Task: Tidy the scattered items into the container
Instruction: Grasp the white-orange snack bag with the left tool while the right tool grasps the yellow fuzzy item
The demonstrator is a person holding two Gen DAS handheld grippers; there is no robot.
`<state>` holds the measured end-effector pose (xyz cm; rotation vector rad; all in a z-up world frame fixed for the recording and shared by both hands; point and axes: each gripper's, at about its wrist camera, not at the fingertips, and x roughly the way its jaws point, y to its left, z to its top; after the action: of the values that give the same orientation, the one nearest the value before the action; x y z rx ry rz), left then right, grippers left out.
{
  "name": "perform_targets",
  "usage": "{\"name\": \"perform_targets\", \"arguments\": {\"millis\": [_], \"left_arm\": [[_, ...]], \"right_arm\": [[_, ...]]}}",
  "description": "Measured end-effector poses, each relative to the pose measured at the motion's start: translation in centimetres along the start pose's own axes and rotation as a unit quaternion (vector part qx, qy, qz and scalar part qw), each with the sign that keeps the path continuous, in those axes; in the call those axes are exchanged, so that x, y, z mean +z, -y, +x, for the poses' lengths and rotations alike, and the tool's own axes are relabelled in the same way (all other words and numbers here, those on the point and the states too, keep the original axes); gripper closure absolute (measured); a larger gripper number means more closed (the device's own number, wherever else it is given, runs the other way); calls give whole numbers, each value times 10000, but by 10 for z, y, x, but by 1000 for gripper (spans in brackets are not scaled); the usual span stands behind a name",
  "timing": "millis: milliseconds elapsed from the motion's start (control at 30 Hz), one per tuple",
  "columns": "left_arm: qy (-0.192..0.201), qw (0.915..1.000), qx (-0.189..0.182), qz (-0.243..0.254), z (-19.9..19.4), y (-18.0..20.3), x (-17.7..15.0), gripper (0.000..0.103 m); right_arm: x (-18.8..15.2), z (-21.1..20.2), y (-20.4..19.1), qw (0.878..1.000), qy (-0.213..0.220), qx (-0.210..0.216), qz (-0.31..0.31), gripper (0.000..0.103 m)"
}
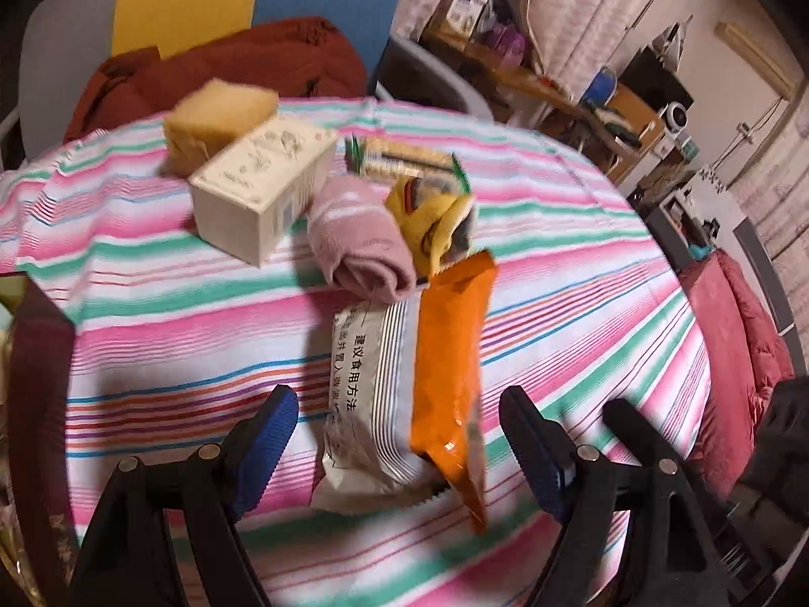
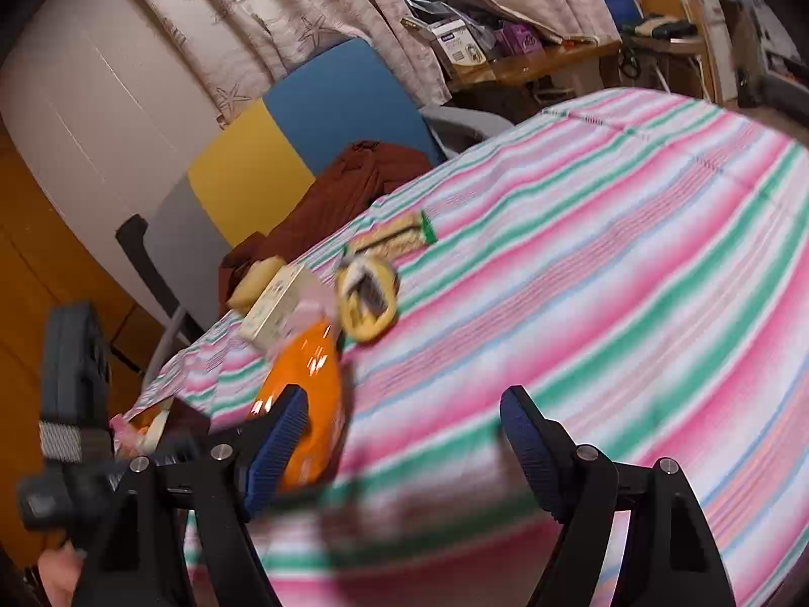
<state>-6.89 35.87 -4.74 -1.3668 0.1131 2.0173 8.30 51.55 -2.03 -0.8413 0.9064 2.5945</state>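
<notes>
Orange packet: lies overlapping the white packet, handy for grabbing.
Left gripper: wide open, straddling both, empty.
Right gripper: wide open, empty.

Bare striped cloth lies open rightward; the orange packet and white box crowd the left.

Between the left gripper's fingers lay two snack packets on the surface; beyond sat a rolled sock, with a box further left.
</notes>
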Motion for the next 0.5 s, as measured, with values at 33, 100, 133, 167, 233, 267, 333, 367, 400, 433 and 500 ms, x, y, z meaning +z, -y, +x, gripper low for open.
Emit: {"name": "perform_targets", "arguments": {"millis": [33,100,133,167,233,267,333,367,400,433,500], "left_arm": [[-76,10000,-3,13,6,-1,-1,20],[-202,9997,-139,-60,16,-4,-4,19],[-223,9996,-171,-95,19,-4,-6,19],[-159,9997,-178,-81,19,-4,-6,19],[-80,9999,-147,8,20,-3,-7,19],[-54,9999,-160,31,21,-3,-7,19],[18,9998,-184,62,21,-4,-9,19],[43,9998,-199,72,20,-5,-10,19],[61,9997,-209,77,20,-5,-10,19],[74,9997,-208,80,20,-5,-11,19],[82,9998,-182,66,19,-4,-10,19]], "right_arm": [[8,6,-1,10000,-11,34,-13,24],[21,18,-5,10000,-57,60,-40,23],[27,27,-8,9998,-117,104,-91,23],[31,34,-11,9996,-187,127,-161,23],[39,55,-20,9986,-333,15,-403,23],[41,63,-23,9981,-373,-16,-487,23],[46,80,-31,9962,-482,-140,-710,29],[48,86,-33,9953,-517,-182,-799,34],[51,93,-37,9940,-557,-222,-912,36],[52,97,-39,9931,-580,-251,-986,36],[55,110,-44,9907,-676,-277,-1144,36]]}}
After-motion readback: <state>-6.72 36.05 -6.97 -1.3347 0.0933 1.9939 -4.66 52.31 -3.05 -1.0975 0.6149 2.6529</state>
